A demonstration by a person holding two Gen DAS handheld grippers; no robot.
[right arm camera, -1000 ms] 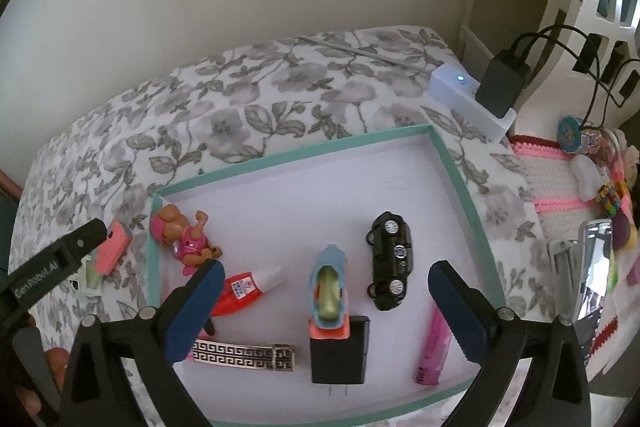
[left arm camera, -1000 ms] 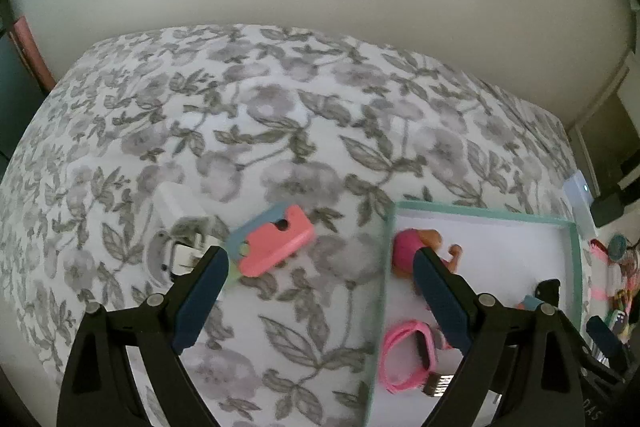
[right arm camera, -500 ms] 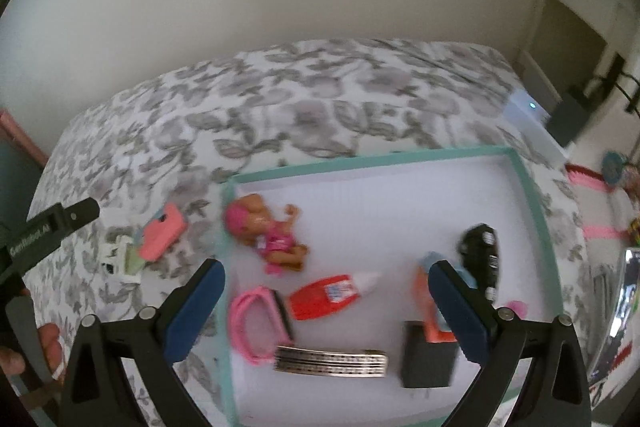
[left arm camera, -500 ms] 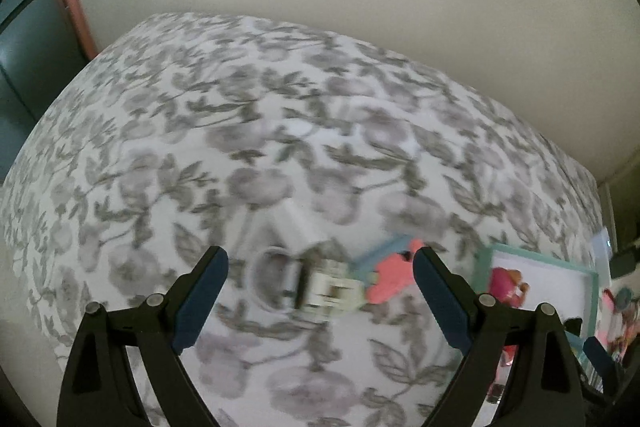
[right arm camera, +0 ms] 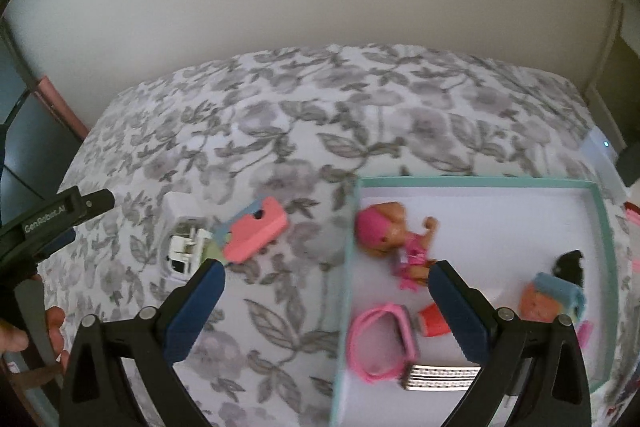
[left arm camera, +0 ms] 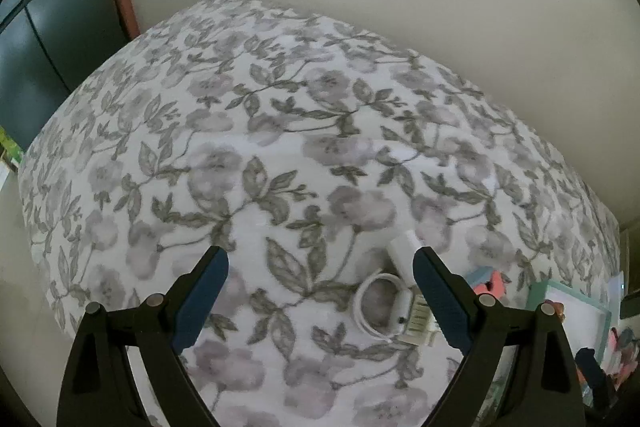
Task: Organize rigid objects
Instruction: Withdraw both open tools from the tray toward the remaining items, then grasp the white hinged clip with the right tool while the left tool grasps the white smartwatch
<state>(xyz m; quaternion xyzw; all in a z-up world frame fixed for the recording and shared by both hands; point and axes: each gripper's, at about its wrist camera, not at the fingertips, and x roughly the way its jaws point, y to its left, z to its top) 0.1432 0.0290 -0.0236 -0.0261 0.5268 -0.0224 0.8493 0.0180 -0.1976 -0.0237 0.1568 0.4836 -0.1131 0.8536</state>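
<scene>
The white charger point(left arm camera: 404, 301) with its coiled cable lies on the floral bedspread point(left arm camera: 280, 147), just inside the right finger of the left gripper point(left arm camera: 320, 301), whose jaws stand wide and empty. From the right wrist, the pink case point(right arm camera: 256, 231) touches that charger, left of the teal tray point(right arm camera: 348, 267) edge; the right gripper point(right arm camera: 326, 311) gapes empty too. Judged: collecting stragglers; next, centre and close on one.
</scene>
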